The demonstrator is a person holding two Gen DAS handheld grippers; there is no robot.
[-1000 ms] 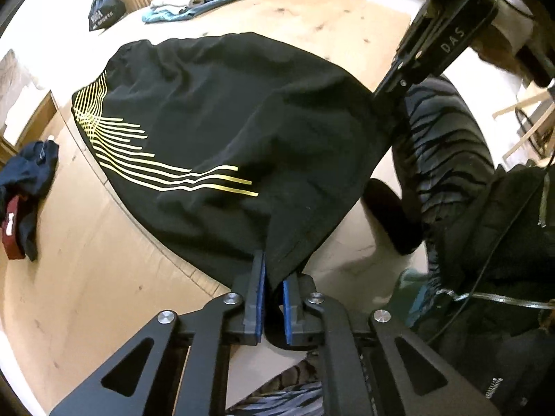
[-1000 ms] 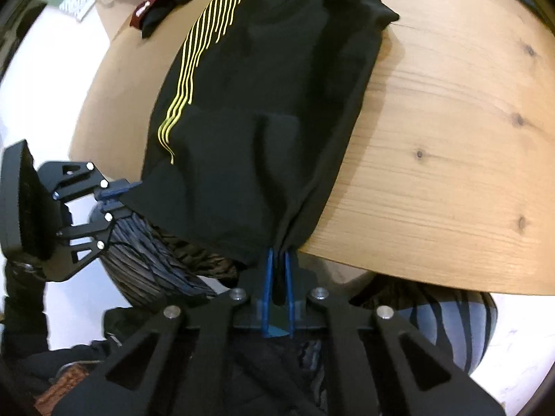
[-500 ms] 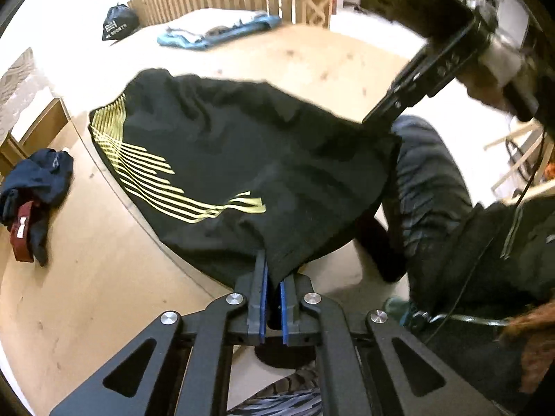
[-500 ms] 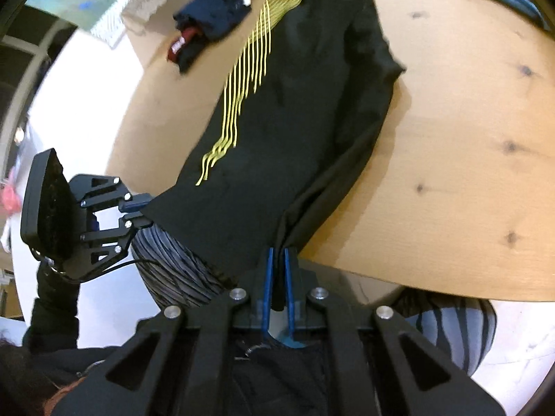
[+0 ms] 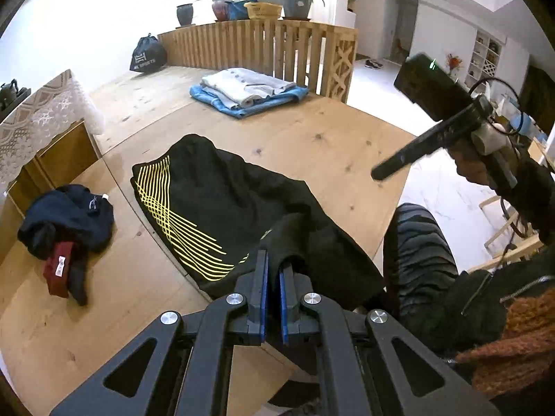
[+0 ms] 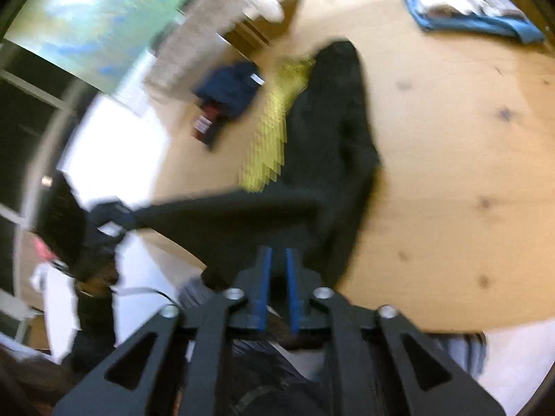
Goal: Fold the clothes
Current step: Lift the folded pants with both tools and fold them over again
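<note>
A black garment with yellow stripes [image 5: 215,204] lies on the round wooden table [image 5: 347,159], its near edge lifted over the table's front. My left gripper [image 5: 273,263] is shut on the garment's near hem. My right gripper [image 6: 277,260] is shut on another part of the same hem; the garment [image 6: 333,131] stretches away from it in a blurred view. The right gripper also shows in the left wrist view [image 5: 409,156], raised at the right above the table edge. The left gripper shows in the right wrist view [image 6: 111,215] at the left.
A folded stack of grey and blue clothes [image 5: 246,92] lies at the far side of the table. A crumpled navy and red garment pile [image 5: 66,228] lies at the left. A wooden railing [image 5: 277,48] stands behind. The person's striped leg [image 5: 416,242] is at the table's right edge.
Both grippers have lifted the hem up and forward over the table. The garment has bunched and shortened, its near part now folding over itself. The right wrist view is blurred by motion.
</note>
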